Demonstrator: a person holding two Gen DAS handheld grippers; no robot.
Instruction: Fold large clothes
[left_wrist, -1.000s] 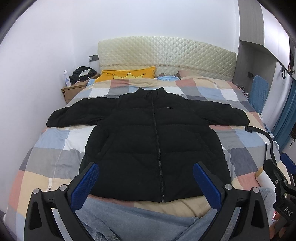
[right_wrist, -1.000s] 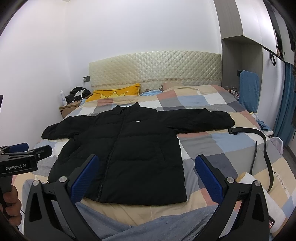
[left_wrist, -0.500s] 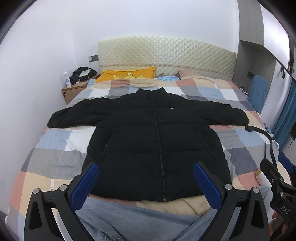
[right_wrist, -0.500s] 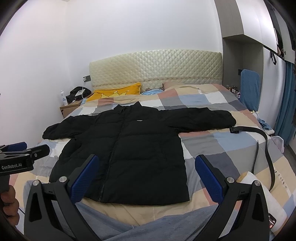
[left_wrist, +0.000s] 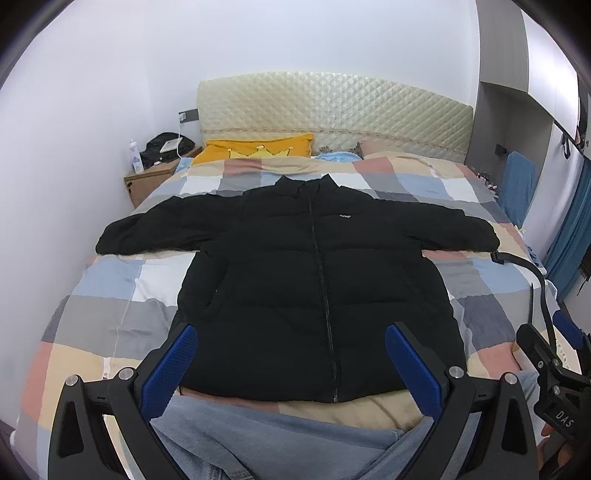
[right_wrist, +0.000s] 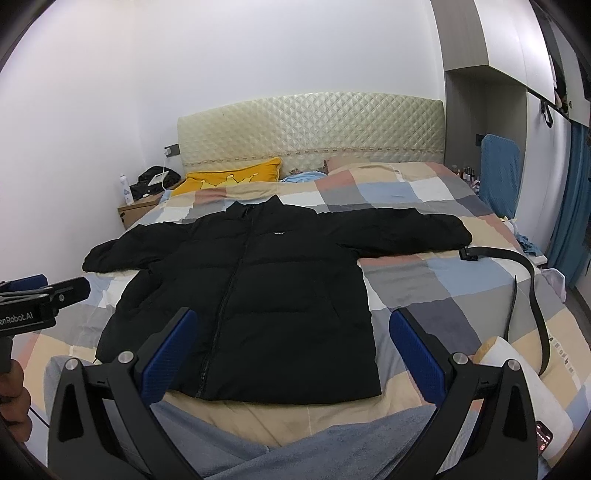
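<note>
A black puffer jacket (left_wrist: 314, 280) lies flat and zipped on the checked bed (left_wrist: 103, 291), both sleeves spread out sideways, collar toward the headboard. It also shows in the right wrist view (right_wrist: 255, 295). My left gripper (left_wrist: 291, 354) is open and empty, held above the jacket's hem. My right gripper (right_wrist: 291, 350) is open and empty, above the hem's right part. Each gripper shows at the edge of the other's view: the right gripper's body (left_wrist: 554, 373) and the left gripper's body (right_wrist: 40, 299).
A black belt (right_wrist: 532, 295) lies on the bed by the right sleeve. Light-blue jeans (left_wrist: 277, 439) lie at the near edge below the hem. A yellow pillow (left_wrist: 258, 147) is at the headboard. A nightstand (left_wrist: 155, 177) stands at the left wall. A phone (right_wrist: 543, 439) is near right.
Both grippers have risen and drawn slightly nearer the jacket, so it sits lower and larger in view. The jacket has not moved and both grippers stay open.
</note>
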